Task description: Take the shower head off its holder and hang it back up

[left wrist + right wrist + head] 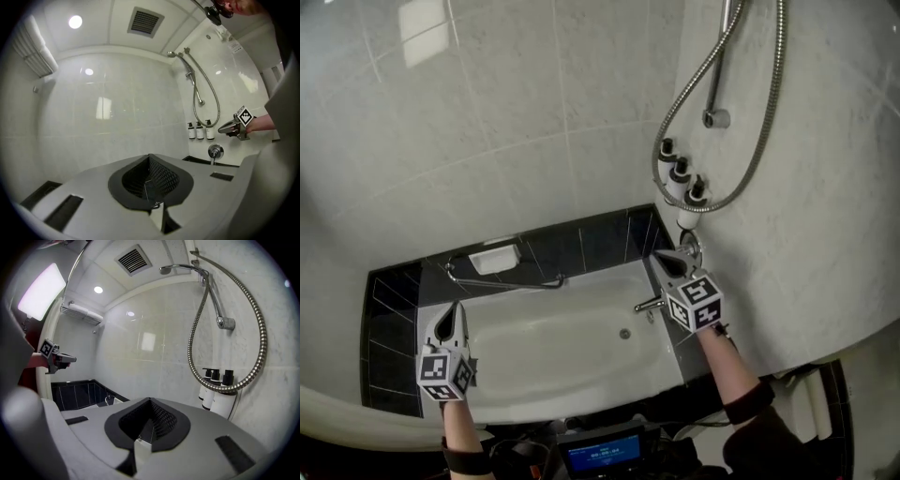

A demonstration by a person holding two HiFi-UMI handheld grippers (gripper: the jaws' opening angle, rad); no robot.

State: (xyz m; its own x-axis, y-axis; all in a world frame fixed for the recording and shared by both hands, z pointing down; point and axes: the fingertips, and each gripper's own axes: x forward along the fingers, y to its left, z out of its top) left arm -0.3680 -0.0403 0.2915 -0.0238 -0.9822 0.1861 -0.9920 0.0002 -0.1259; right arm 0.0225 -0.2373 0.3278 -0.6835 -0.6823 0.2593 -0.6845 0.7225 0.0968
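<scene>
The chrome shower head (pixel 166 269) hangs in its holder (pixel 202 273) at the top of the wall rail, high above both grippers. It also shows small in the left gripper view, where the shower head (pixel 172 54) is at the rail's top. Its metal hose (pixel 724 70) loops down the right wall. My right gripper (pixel 662 261) is shut and empty, raised beside the wall valve below the hose loop. My left gripper (pixel 450 321) is shut and empty too, low over the tub's left end. Each gripper sees the other: right gripper (pixel 224 129), left gripper (pixel 71 359).
Three dispenser bottles (pixel 680 178) stand on the right wall under the hose loop, with the round mixer valve (pixel 690 247) and tub spout (pixel 649 305) below. The white bathtub (pixel 553 370) has a grab bar (pixel 506 280) behind it. A towel rack (pixel 82 312) hangs high on the far wall.
</scene>
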